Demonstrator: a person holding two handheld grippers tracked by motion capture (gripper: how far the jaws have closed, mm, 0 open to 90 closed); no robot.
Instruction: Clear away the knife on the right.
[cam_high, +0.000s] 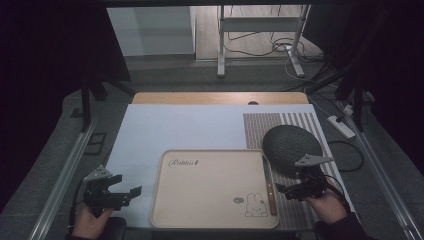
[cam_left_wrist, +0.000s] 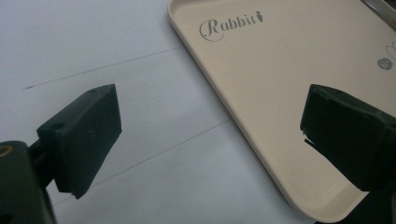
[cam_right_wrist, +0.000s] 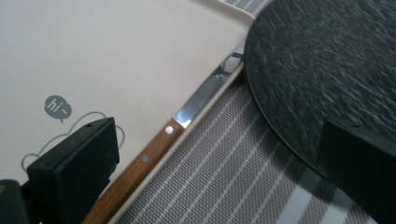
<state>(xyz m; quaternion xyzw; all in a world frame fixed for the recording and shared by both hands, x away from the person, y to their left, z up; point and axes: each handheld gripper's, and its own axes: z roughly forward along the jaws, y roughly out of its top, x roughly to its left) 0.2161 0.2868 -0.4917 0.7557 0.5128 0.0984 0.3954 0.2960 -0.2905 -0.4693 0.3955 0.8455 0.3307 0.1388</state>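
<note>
The knife (cam_high: 270, 184) is lying along the right rim of the beige tray (cam_high: 210, 185), its long axis running front to back, wooden handle toward the person, blade pointing away toward the dark round plate (cam_high: 291, 145). The right tool (cam_high: 289, 190) is hovering spread beside the handle; the left tool (cam_high: 131, 194) is hanging spread over the pale surface (cam_high: 175, 130). A dim room with cables is lying beyond.

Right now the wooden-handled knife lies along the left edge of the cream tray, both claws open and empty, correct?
Not quite: the knife lies along the right edge of the cream tray, next to the right claw, as the high view shows. The rest holds: the left claw and the right claw are open and empty.
</note>
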